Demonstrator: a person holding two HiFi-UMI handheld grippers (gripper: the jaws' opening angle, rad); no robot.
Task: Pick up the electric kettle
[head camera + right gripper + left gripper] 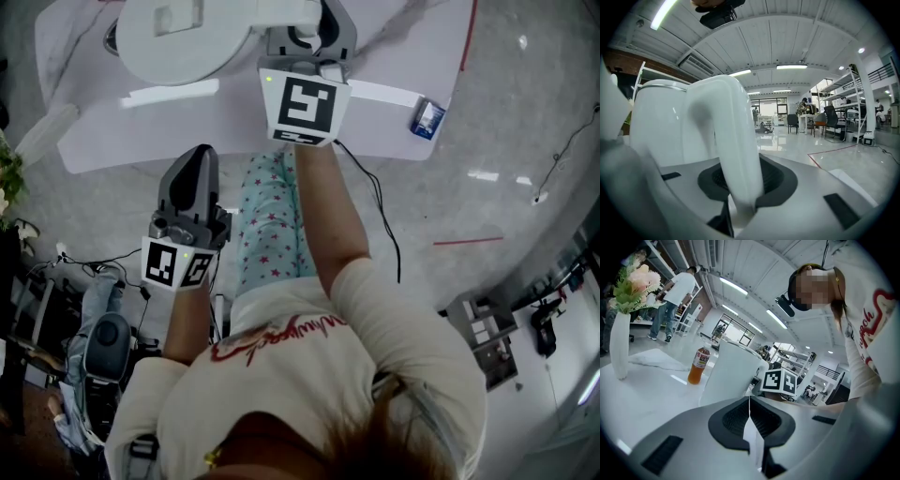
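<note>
At my left, the left hand-held gripper (197, 161) hangs short of the counter (141, 131), jaws clenched on nothing. Ahead of it an orange drink bottle (697, 365) stands on the counter just left of the white electric kettle (178, 37), which is upright above the counter's left half. Farther right, my right hand-held gripper (740, 187) grasps the kettle's handle (726, 136), which fills the gap between its pads.

The kettle (670, 122) was plain white, as was the far table (112, 141), faintly veined in grey. The left gripper (749, 401) and right gripper (740, 185) were grey with black ribbed pads (733, 420), and their cubes (305, 108) bore black-and-white squares. The trousers (267, 220) were teal with red stars. The bottle (697, 365) at the left was orange with a red label.
</note>
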